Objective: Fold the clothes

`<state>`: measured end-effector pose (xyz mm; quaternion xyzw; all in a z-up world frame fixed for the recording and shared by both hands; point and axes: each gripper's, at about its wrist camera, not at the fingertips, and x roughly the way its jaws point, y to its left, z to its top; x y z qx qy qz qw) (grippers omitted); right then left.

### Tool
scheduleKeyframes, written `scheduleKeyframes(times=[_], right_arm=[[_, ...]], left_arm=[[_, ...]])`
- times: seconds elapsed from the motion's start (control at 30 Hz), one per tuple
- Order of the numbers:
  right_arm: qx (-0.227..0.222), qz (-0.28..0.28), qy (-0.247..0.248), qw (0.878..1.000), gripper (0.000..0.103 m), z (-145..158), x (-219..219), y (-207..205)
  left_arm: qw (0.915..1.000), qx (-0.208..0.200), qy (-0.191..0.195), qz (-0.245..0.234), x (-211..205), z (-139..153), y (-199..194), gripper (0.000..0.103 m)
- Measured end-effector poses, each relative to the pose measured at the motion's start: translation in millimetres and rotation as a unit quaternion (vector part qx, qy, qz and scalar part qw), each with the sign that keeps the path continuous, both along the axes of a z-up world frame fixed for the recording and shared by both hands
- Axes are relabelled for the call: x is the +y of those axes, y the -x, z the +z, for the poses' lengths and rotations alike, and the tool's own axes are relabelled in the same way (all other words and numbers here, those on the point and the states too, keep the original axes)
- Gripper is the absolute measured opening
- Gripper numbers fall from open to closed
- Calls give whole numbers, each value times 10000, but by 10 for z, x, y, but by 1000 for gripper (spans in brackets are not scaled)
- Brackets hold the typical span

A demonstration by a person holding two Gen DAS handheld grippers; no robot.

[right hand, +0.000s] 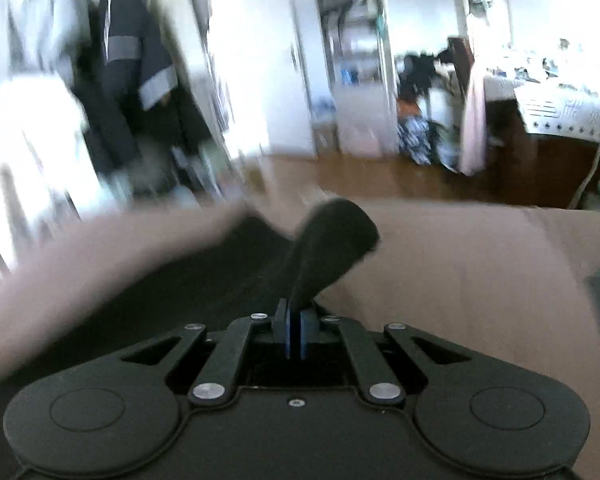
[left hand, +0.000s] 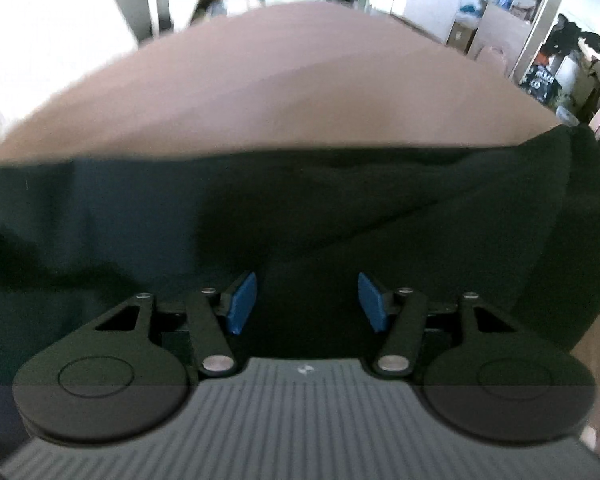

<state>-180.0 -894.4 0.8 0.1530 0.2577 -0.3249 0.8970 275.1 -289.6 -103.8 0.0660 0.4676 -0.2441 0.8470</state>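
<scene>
your right claw [right hand: 294,334] pinches a corner of the dark cloth garment [left hand: 300,208]; your left claw [left hand: 307,302], spread, hovers over its middle on the pinkish bed [left hand: 280,80].

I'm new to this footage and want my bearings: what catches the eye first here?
The dark, near-black garment spread over the pinkish-brown cloth surface dominates. In the right wrist view, the right gripper is shut on a raised fold of that garment, which sticks up from between its blue pads. The left gripper hangs open just above the fabric.
</scene>
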Motion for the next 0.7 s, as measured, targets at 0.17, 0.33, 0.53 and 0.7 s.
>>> scheduleKeyframes(times=[0.17, 0.33, 0.53, 0.7], right_arm=[[784, -197, -130, 9966, 3, -306, -25, 45], [495, -175, 407, 9978, 4, -45, 23, 66], [1452, -274, 198, 9888, 25, -377, -57, -115], [1208, -707, 440, 9892, 46, -132, 163, -97]], left_arm=[[9938, -576, -949, 112, -67, -169, 1, 68], [9786, -1197, -1575, 561, 86, -133, -239, 66], [9928, -335, -726, 894, 508, 28, -619, 66], [9994, -67, 292, 195, 479, 188, -605, 70]])
